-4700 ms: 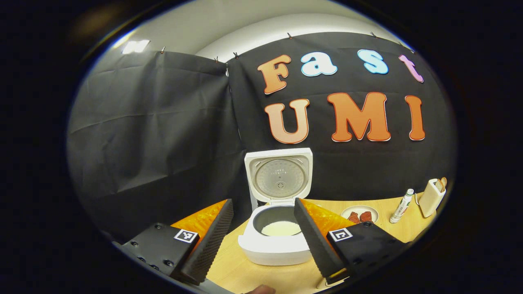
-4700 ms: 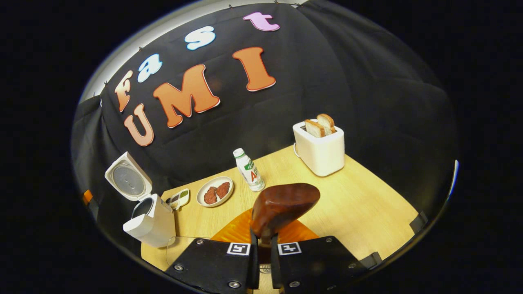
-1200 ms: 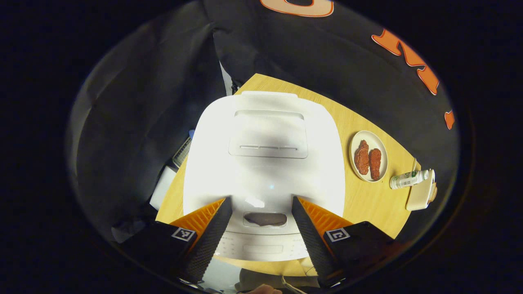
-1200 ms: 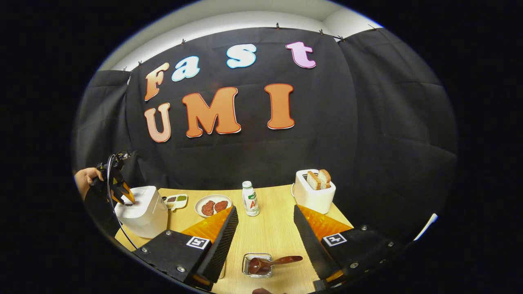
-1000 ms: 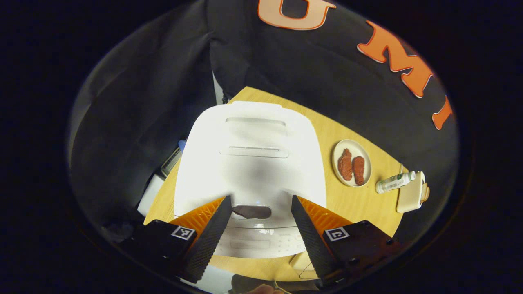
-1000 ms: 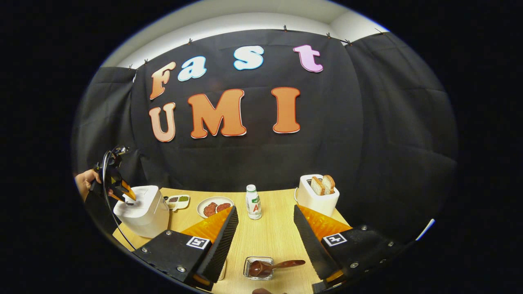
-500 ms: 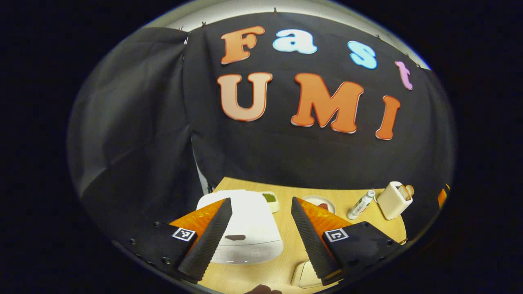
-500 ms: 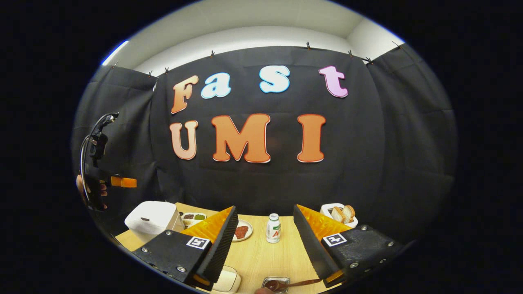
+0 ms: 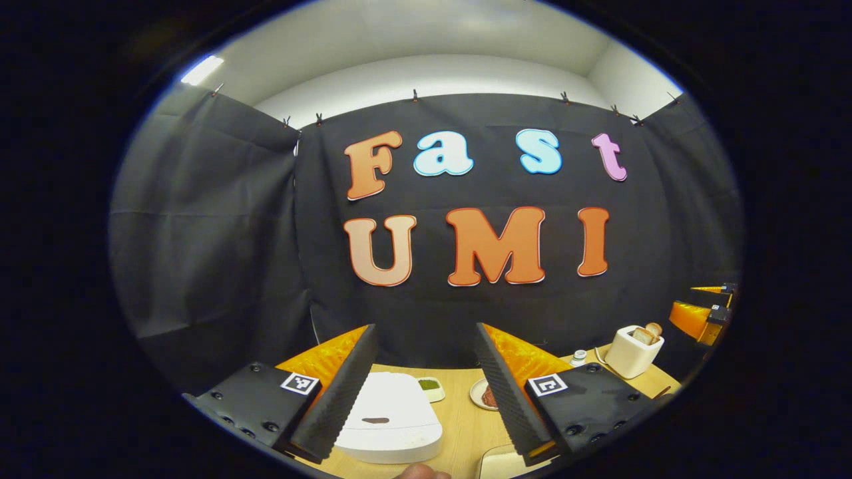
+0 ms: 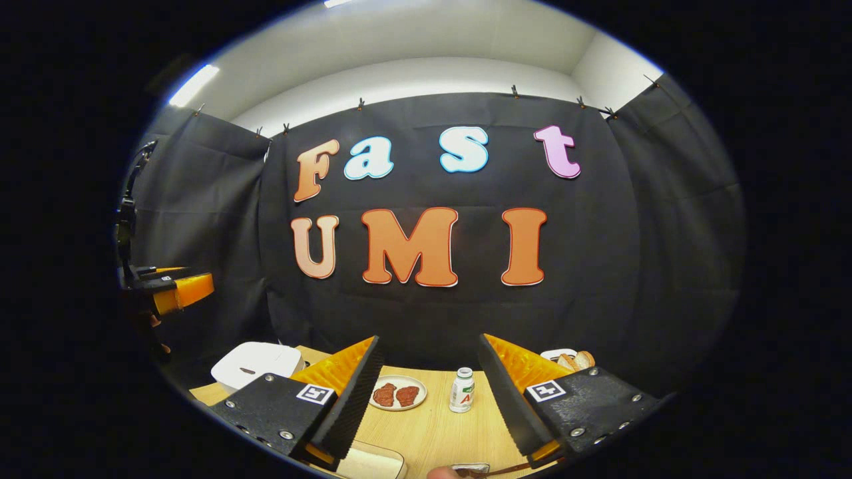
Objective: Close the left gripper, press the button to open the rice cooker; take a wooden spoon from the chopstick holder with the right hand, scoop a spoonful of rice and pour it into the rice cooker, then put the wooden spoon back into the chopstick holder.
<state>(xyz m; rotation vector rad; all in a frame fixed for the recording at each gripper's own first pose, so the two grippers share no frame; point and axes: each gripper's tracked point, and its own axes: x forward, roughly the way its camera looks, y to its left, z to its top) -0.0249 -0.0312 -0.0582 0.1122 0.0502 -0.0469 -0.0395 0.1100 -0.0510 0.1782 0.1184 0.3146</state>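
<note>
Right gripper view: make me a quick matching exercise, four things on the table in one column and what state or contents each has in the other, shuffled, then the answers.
Things:
1. rice cooker
2. plate
3. bottle
4. toaster

States:
A. standing upright, cap on
B. lid shut
C. bread slices sticking out of the top
D. holding two reddish-brown pieces of food

Pairs: 1-B, 2-D, 3-A, 4-C

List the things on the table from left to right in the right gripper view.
Rice cooker → plate of meat → bottle → toaster with bread.
</note>
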